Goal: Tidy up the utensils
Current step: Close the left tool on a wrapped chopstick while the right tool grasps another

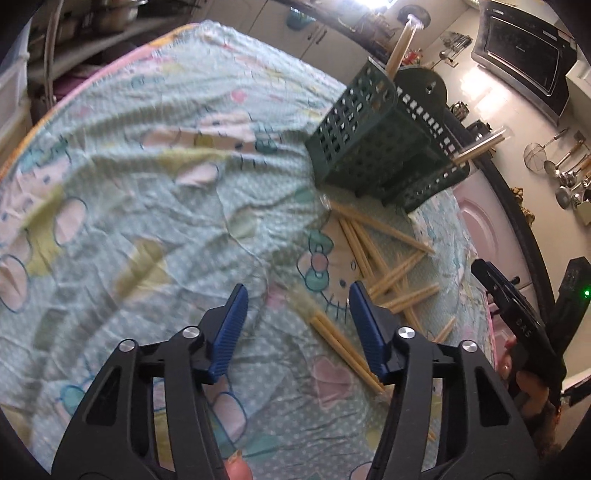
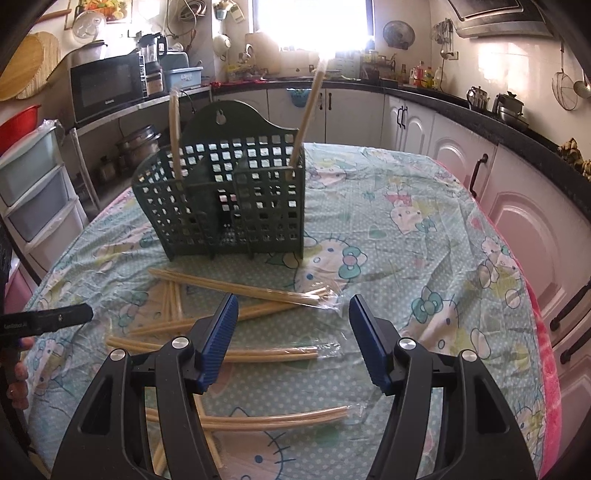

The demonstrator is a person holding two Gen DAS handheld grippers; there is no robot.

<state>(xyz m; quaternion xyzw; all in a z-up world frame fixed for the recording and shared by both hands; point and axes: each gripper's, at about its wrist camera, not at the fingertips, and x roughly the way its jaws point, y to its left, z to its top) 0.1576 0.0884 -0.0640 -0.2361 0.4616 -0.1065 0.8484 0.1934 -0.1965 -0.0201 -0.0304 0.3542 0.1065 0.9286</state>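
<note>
Below, the left gripper [image 1: 297, 314], jaws parted and empty, is hovering over wrapped chopsticks [image 1: 345, 345] lying lengthwise between them; the right gripper [image 2: 293, 317] is gaping empty.

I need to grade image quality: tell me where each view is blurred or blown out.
Left wrist view: motion blur smears the tablecloth and green basket; the claw stays sharp. Right wrist view: crisp overall, but the window is blown out, washing over one chopstick tip.
</note>
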